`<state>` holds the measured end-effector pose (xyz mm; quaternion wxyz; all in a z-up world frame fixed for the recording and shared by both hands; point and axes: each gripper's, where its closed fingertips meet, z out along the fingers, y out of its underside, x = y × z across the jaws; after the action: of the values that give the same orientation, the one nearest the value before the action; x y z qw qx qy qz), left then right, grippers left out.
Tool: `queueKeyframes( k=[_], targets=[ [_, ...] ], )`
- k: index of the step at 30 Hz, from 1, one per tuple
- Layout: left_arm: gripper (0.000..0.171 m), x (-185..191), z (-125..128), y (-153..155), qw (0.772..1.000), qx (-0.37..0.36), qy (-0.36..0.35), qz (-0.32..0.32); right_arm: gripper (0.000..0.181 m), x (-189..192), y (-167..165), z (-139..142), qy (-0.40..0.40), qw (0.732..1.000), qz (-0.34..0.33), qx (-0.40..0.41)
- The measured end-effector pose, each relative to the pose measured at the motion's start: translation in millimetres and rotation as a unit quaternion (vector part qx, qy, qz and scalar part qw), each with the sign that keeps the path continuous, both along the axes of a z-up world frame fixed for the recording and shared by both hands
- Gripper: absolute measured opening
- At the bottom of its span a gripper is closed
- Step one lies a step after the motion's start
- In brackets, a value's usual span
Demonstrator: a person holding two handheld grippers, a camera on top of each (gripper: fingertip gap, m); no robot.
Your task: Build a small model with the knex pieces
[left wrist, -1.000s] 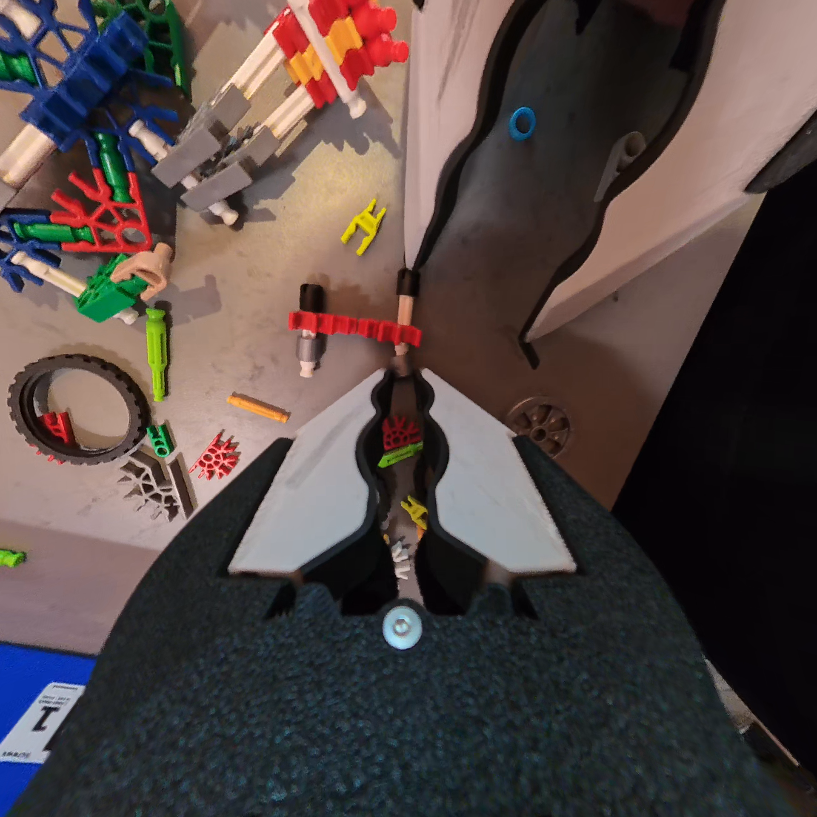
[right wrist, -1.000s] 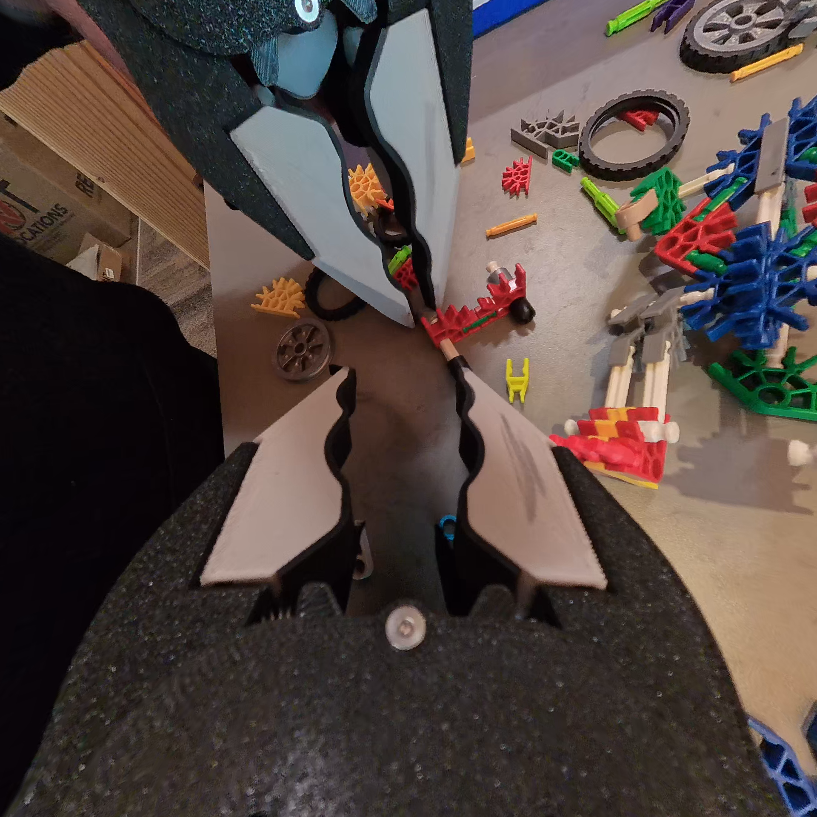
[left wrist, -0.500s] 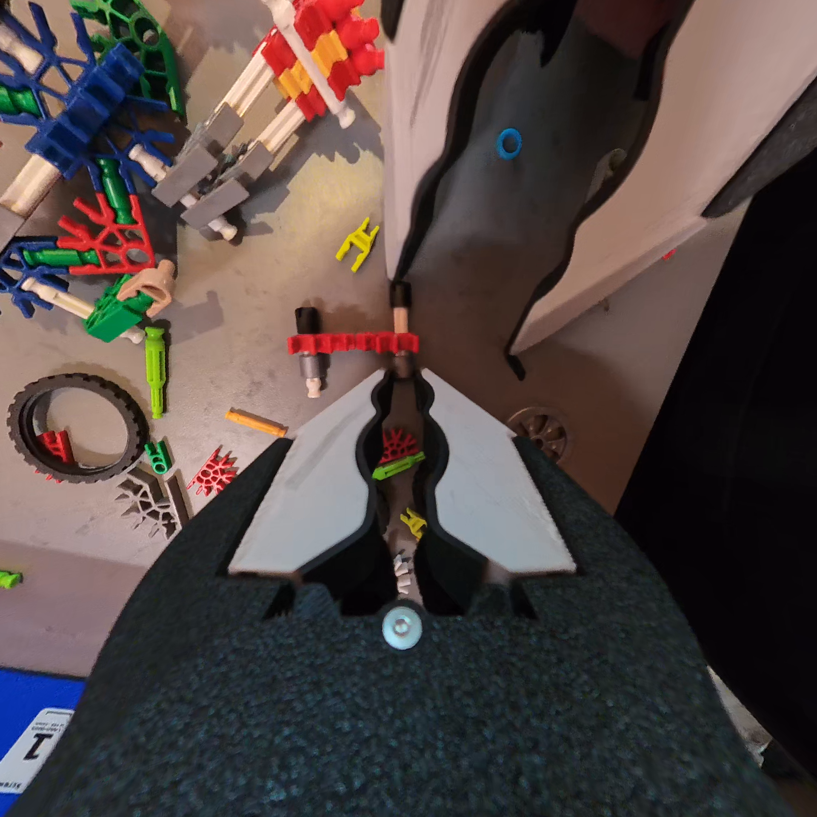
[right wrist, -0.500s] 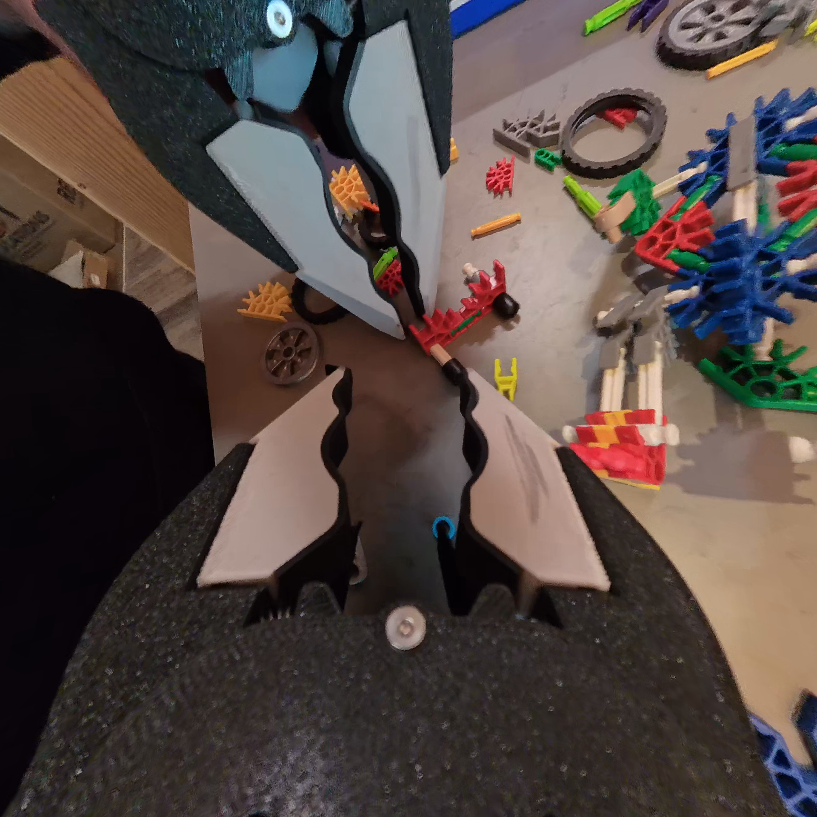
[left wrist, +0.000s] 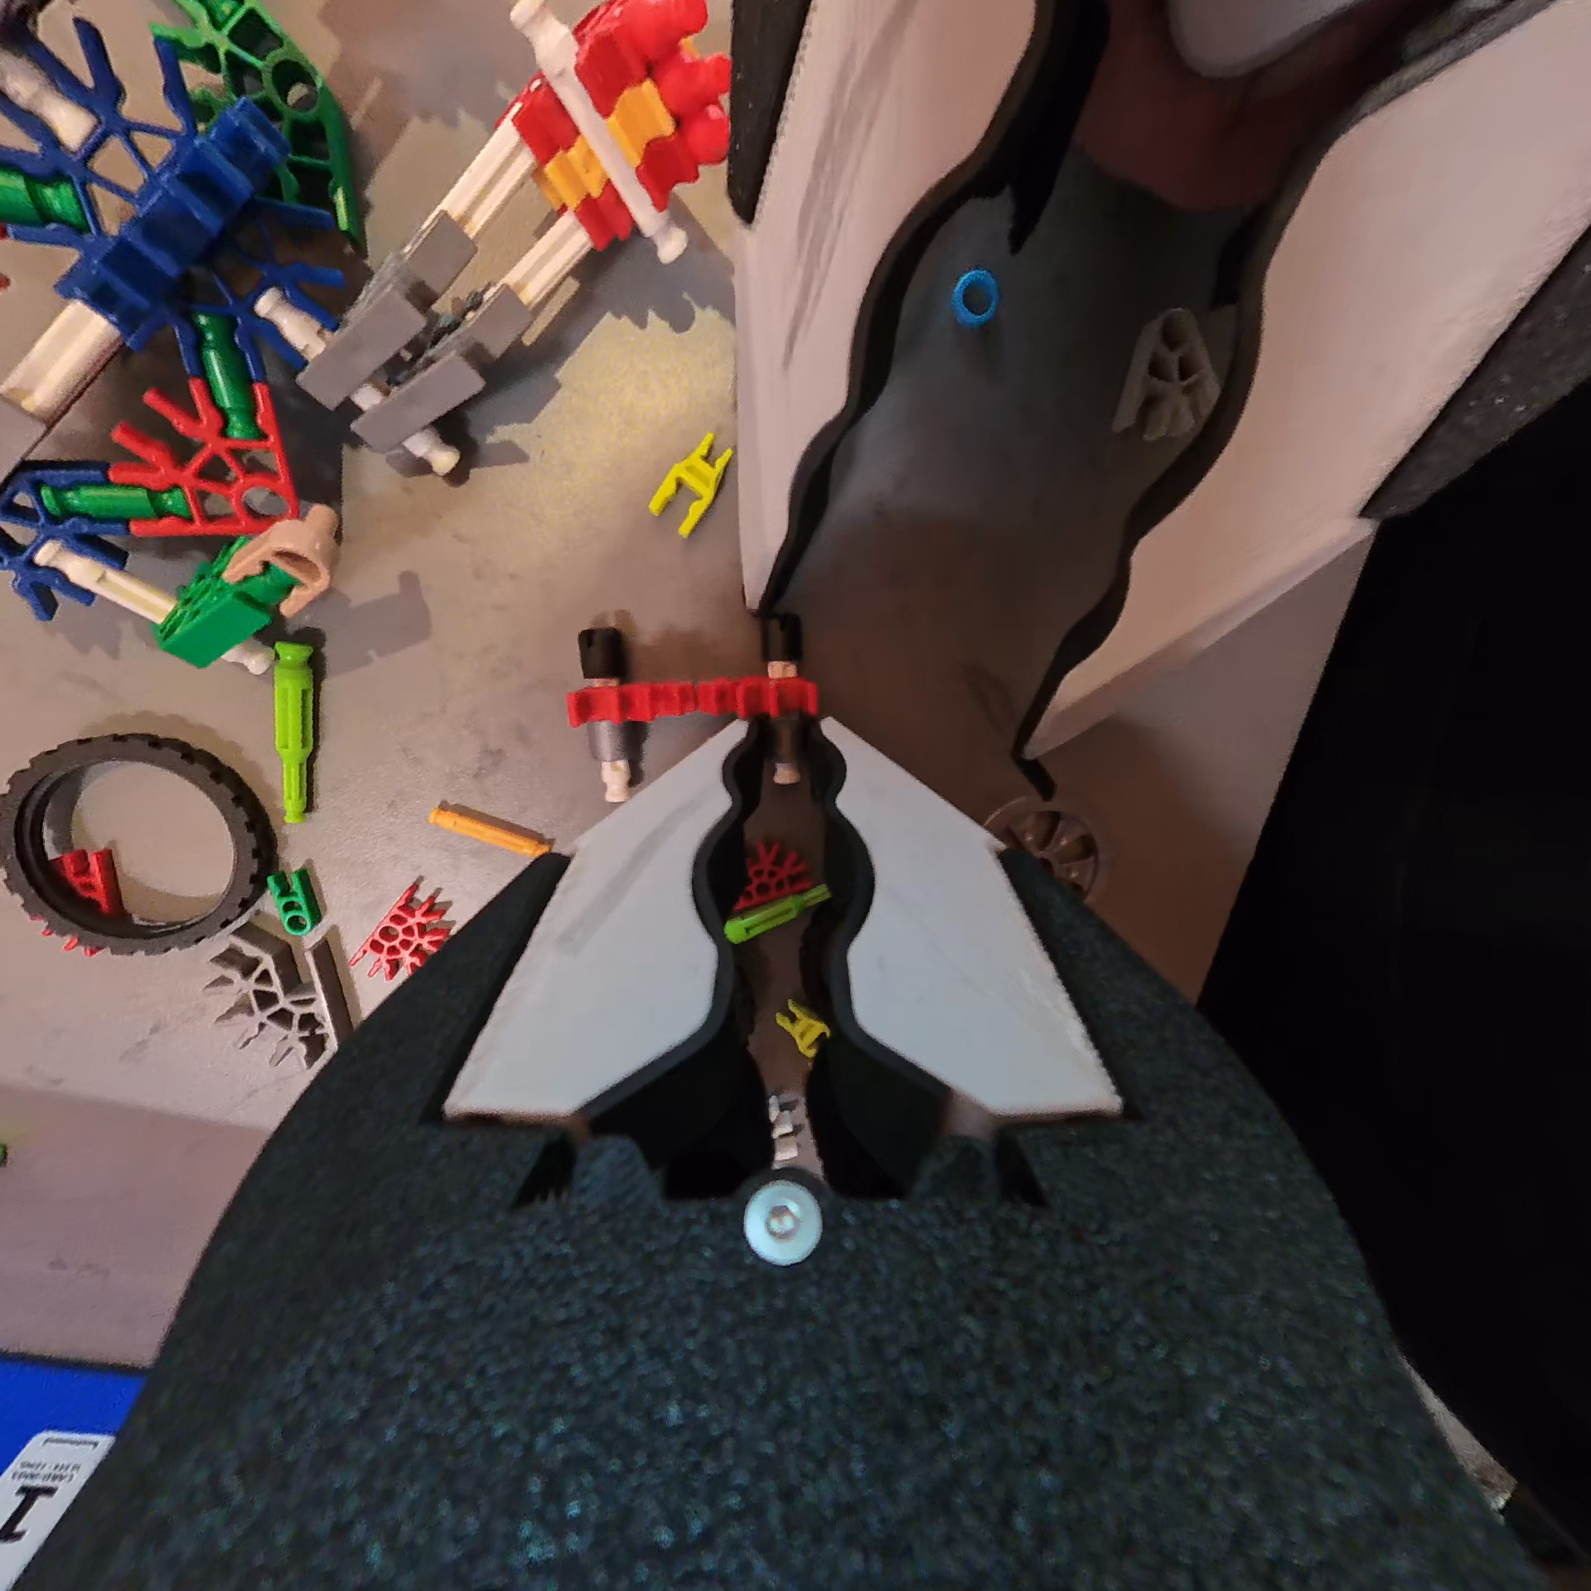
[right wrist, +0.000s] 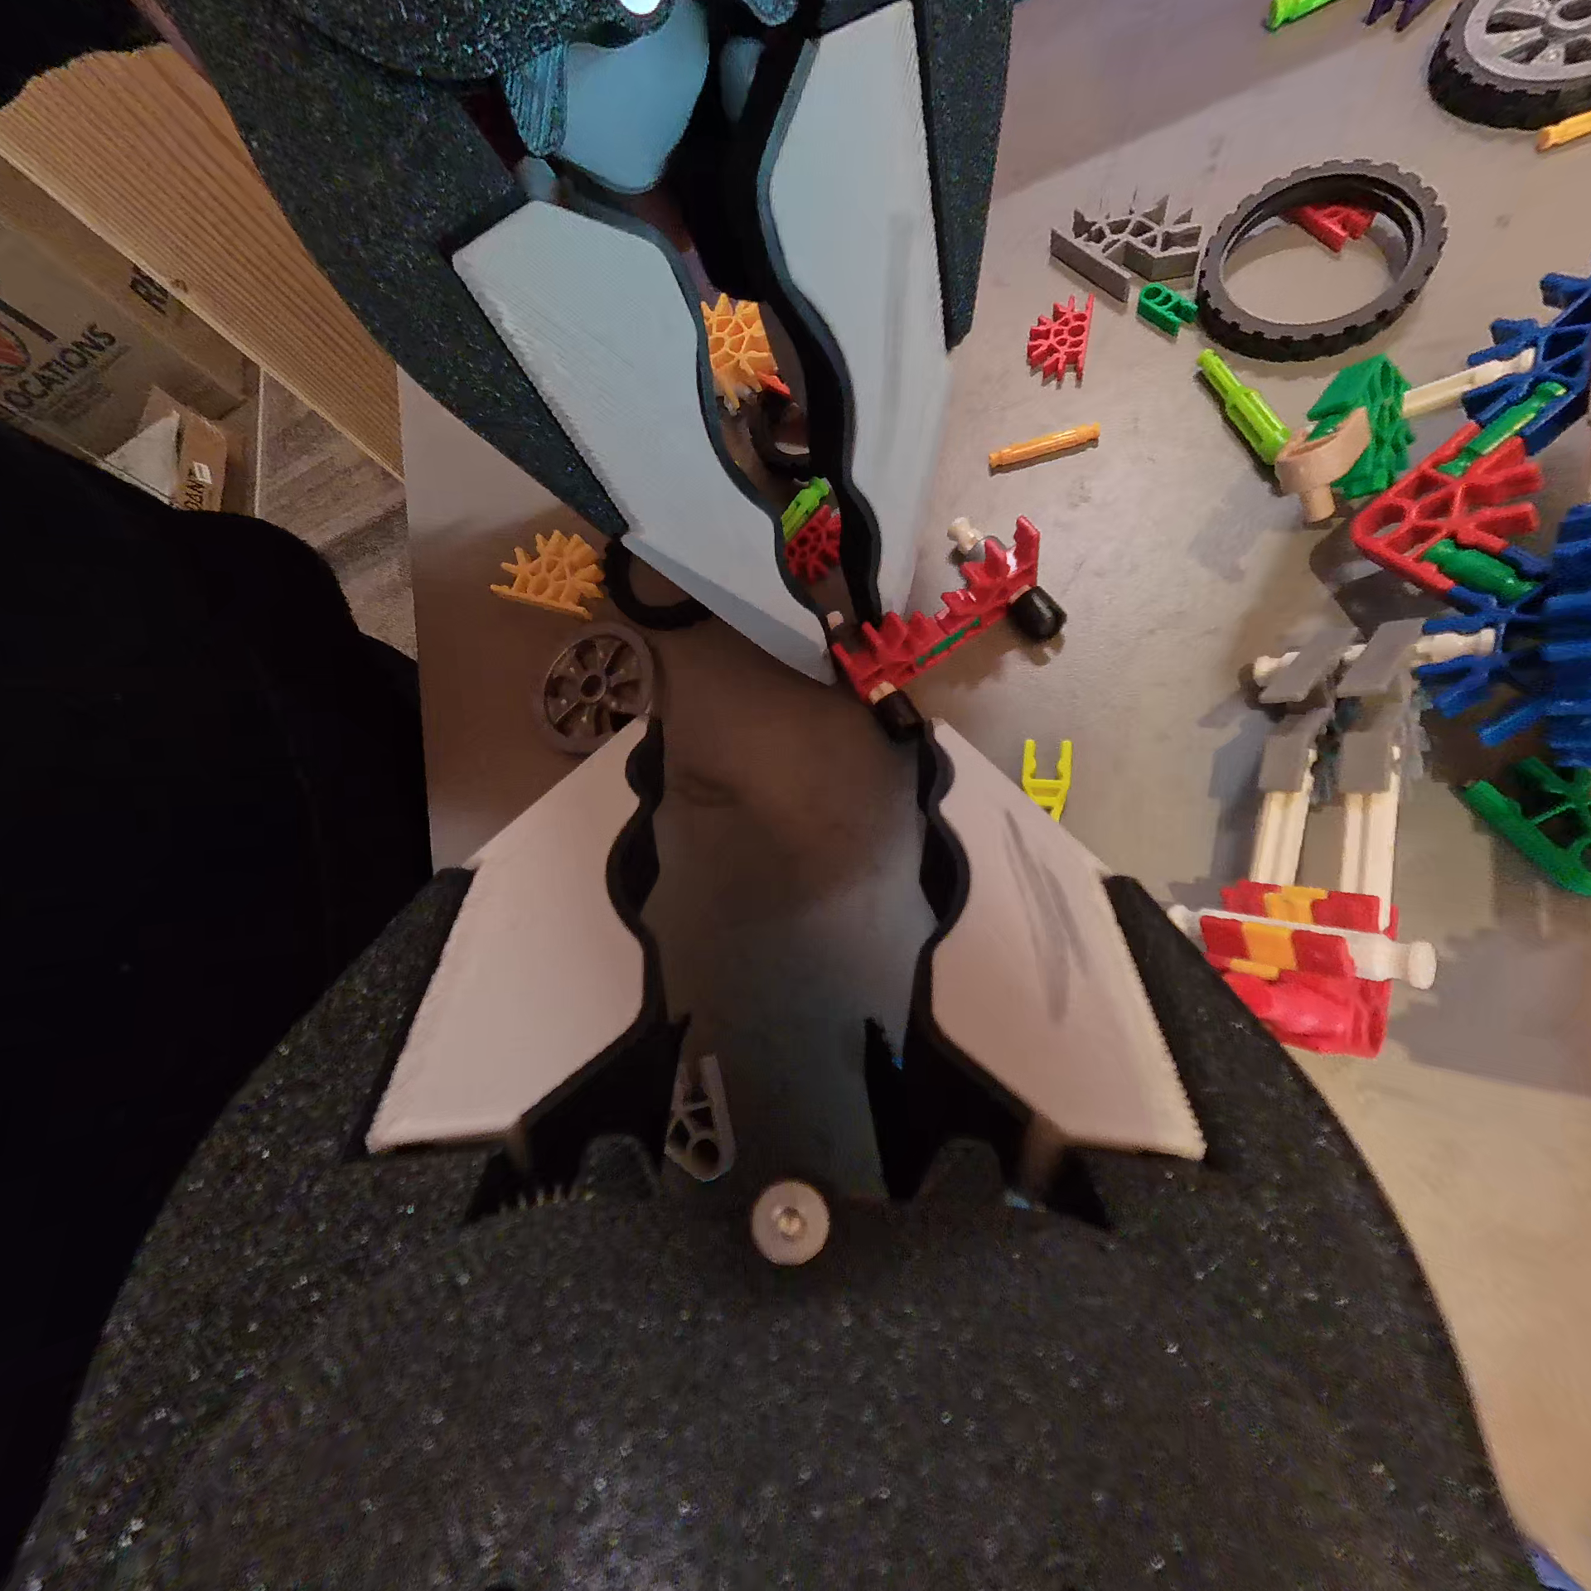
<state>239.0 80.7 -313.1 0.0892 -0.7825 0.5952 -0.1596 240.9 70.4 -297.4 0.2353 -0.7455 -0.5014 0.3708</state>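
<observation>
1. The left gripper [left wrist: 779, 740] is clenched on the lower end of a tan plastic rod with a black cap [left wrist: 783, 641]. The rod passes through one end of a red toothed plastic connector strip [left wrist: 689, 697], held just above the grey table top [left wrist: 516, 560].
2. The right gripper [right wrist: 788, 732] is released, with its jaws wide apart. One fingertip touches the black cap, and nothing lies between the jaws.
3. Risk, in my judgement: the grasp covers only the rod's end, so a sideways nudge from that fingertip could twist the strip or pull the rod out.
4. Risk: the strip's other end carries a second short rod with a grey sleeve and black cap [left wrist: 607, 715], unsupported. It could swing and snag loose pieces.
5. Containers: I see no bin or tray. Only a black toothed rubber tyre ring [left wrist: 138, 753], far left, encloses anything: a small red connector [left wrist: 82, 878].
</observation>
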Motion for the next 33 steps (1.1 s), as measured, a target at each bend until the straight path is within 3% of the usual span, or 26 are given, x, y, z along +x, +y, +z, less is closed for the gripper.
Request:
queueKeyframes(
  k=[1,13,22,27,33],
  targets=[
    [0.008,1,0,0,1.000,-0.001,-0.002,0.001,0.059,0,0,0,0.001,1.000,-0.001,-0.003],
    [0.008,-1,1,1,1.000,0.000,-0.020,0.003,0.060,-8,-2,2,0.005,1.000,-0.008,-0.004],
    [0.025,-11,12,4,0.999,-0.002,-0.044,0.030,0.059,-6,4,7,0.026,0.999,-0.029,-0.015],
    [0.029,-29,34,3,0.996,-0.011,-0.072,0.054,0.058,-6,5,8,0.032,0.999,-0.032,-0.013],
    [0.030,-71,88,5,0.981,-0.022,-0.153,0.115,0.055,-5,5,6,0.027,0.999,-0.033,-0.012]
  ],
)
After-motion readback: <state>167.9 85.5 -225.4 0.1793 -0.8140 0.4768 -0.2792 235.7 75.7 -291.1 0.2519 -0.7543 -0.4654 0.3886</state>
